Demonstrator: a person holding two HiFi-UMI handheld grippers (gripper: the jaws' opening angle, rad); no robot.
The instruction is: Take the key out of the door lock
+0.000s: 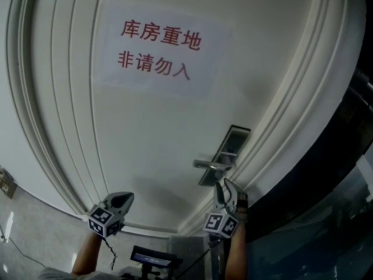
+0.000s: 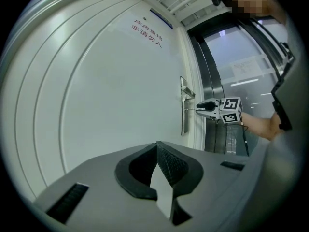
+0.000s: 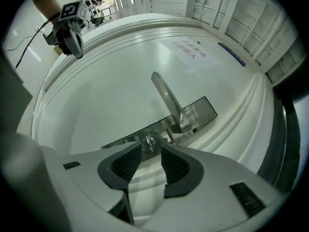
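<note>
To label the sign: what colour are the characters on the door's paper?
Red, on a white paper sign; the head view shows it best.

Key (image 3: 149, 141) pokes out of the plate (image 3: 203, 111), with clear air around it and the right gripper (image 3: 150, 153) facing it, jaws apart. Handle (image 3: 166, 98) juts out just beside the key and crowds that side. Door (image 1: 145, 133) lies bare to the left; the frame (image 1: 291, 115) hems in the right.

We show a white panelled door (image 1: 145, 133) bearing a paper sign (image 1: 157, 51) printed with red characters. Its steel lock plate (image 1: 224, 153) carries a lever handle (image 1: 210, 165). The key (image 3: 150, 141) sits in the plate beneath that handle.
</note>
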